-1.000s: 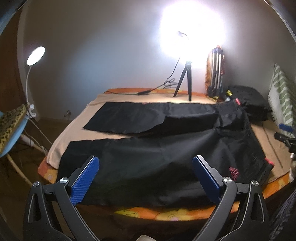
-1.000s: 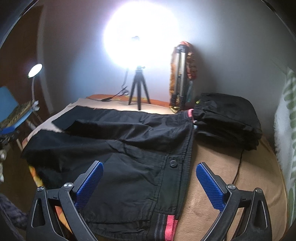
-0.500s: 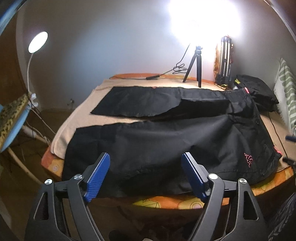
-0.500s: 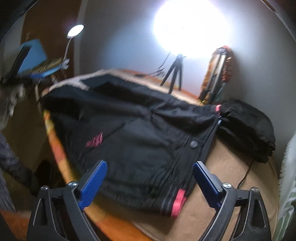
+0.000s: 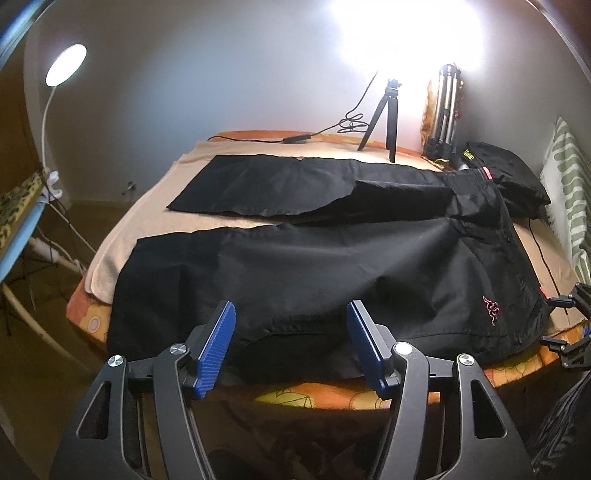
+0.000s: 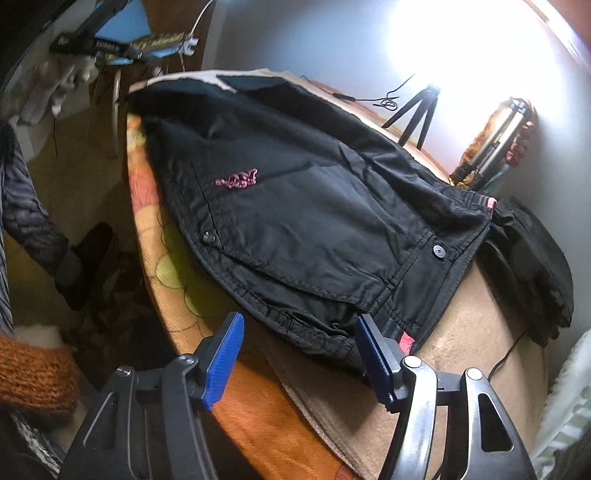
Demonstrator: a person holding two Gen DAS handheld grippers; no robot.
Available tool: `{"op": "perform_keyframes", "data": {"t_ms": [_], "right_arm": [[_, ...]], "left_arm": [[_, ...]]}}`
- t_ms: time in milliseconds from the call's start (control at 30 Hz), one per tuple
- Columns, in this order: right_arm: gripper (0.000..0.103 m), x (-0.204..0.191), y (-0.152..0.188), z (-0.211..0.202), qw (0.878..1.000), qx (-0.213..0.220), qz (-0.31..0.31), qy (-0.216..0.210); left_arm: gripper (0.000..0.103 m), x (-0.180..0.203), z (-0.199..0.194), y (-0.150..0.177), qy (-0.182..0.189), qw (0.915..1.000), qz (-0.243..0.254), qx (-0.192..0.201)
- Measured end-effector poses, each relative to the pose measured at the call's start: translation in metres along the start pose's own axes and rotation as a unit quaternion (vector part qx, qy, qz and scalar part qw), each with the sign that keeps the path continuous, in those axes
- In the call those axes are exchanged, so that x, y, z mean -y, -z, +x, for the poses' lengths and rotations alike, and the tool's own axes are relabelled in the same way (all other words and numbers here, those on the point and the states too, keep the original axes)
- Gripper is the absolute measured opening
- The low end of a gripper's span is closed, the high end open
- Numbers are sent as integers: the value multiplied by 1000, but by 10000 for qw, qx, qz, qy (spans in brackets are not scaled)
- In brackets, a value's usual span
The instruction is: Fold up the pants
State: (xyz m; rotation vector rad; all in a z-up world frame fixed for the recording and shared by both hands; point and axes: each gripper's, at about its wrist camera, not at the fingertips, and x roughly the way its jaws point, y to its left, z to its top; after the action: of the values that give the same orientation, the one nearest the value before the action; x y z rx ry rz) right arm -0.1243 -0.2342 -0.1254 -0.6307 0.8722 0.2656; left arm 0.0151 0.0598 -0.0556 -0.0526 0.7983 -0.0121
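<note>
Beige blanket [image 5: 155,218] bears matte black pants [image 5: 332,266] — rumpled, unfolded.

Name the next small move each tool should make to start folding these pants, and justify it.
Probably ease both tools forward and close on the near edge. The left tool and right tool are both open and empty, just short of the black pants, which lie spread flat, legs apart, near edge overhanging the bed.

Blown-out lamp [image 5: 406,29] glare, dim edges
</note>
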Motion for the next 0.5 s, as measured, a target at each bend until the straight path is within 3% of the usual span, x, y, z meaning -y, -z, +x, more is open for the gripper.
{"op": "perform_keyframes", "data": {"t_ms": [267, 500], "right_arm": [[61, -24, -15, 13, 9977, 48, -650, 173], [37, -11, -26, 12, 9993, 115, -286, -207]], "left_arm": [[62, -16, -5, -3, -86, 9998, -180, 38], [62, -30, -15, -4, -252, 9994, -199, 126]]}}
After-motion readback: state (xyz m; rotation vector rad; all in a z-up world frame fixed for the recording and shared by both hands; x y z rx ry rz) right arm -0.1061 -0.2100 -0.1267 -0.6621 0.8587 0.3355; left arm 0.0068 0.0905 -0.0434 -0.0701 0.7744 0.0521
